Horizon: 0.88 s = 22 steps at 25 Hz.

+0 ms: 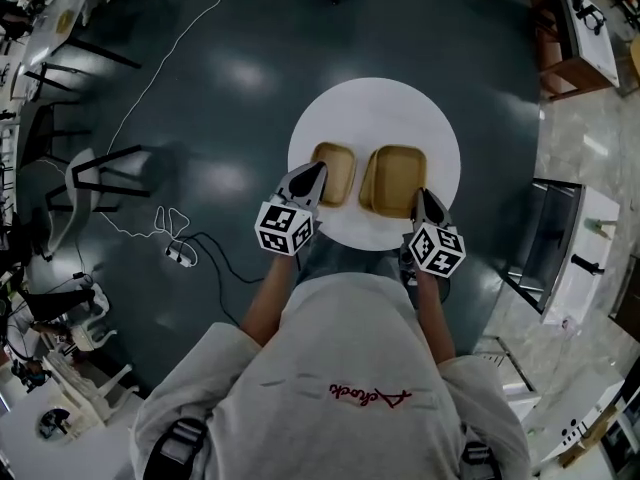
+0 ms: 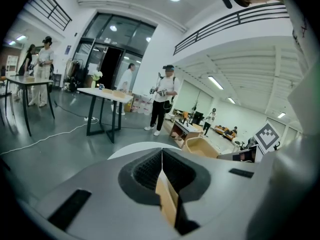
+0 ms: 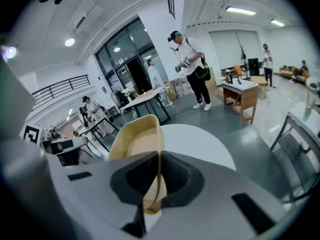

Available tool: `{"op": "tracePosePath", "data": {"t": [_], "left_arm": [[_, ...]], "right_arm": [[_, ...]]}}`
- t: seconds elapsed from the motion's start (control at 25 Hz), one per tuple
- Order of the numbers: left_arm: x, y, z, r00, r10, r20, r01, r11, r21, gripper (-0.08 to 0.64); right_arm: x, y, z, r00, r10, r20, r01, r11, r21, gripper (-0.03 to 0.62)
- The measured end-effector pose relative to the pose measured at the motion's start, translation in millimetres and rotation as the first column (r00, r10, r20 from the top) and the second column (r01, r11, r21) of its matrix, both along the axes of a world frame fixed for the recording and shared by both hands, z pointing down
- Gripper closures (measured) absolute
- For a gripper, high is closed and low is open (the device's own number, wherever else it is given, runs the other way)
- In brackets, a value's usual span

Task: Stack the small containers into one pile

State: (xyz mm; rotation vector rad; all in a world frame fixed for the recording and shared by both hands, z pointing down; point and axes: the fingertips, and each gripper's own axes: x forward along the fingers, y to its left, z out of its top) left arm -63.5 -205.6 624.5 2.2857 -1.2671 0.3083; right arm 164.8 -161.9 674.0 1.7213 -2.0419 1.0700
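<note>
Two small containers sit side by side over the round table (image 1: 400,108), the left container (image 1: 335,173) just beside the right container (image 1: 393,180). The left gripper (image 1: 314,173) pinches the left one's near rim between its jaws. The right gripper (image 1: 426,198) pinches the right one's near right corner.

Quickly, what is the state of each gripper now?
Left gripper: closed on the left container rim.
Right gripper: closed on the right container rim.
</note>
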Motion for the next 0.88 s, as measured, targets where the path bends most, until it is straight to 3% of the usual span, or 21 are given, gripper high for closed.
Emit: {"op": "tracePosePath", "data": {"t": [0.44, 0.88], "left_arm": [[-36.0, 4.6, 6.1, 1.000, -0.007, 0.013, 0.008, 1.000, -0.018, 0.546], [-45.7, 3.2, 13.5, 0.999, 0.035, 0.027, -0.034, 0.999, -0.032, 0.546]], "right_arm": [[-29.2, 7.5, 37.6, 0.998, 0.060, 0.018, -0.059, 0.996, -0.065, 0.560], [-24.3, 24.8, 79.7, 0.973, 0.227, 0.042, -0.218, 0.963, -0.158, 0.560]]}}
